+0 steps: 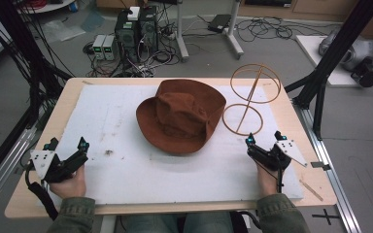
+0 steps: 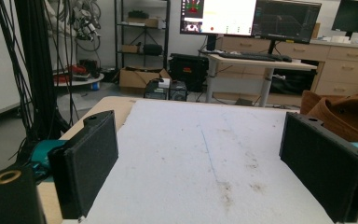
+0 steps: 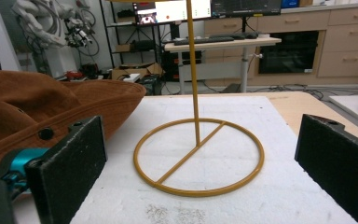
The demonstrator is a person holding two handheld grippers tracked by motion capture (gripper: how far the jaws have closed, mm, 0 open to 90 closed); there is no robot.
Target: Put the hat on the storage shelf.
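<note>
Left gripper (image 1: 67, 151) and right gripper (image 1: 262, 141) resting at near table edge, both released, nothing between jaws | hat (image 1: 180, 116) ahead, between them, untouched | wire stand (image 1: 247, 99) just ahead of right gripper | step: pre-reach | next: likely grasp brim, lift toward stand

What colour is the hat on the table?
The hat is reddish brown, seen best in the high view.
</note>
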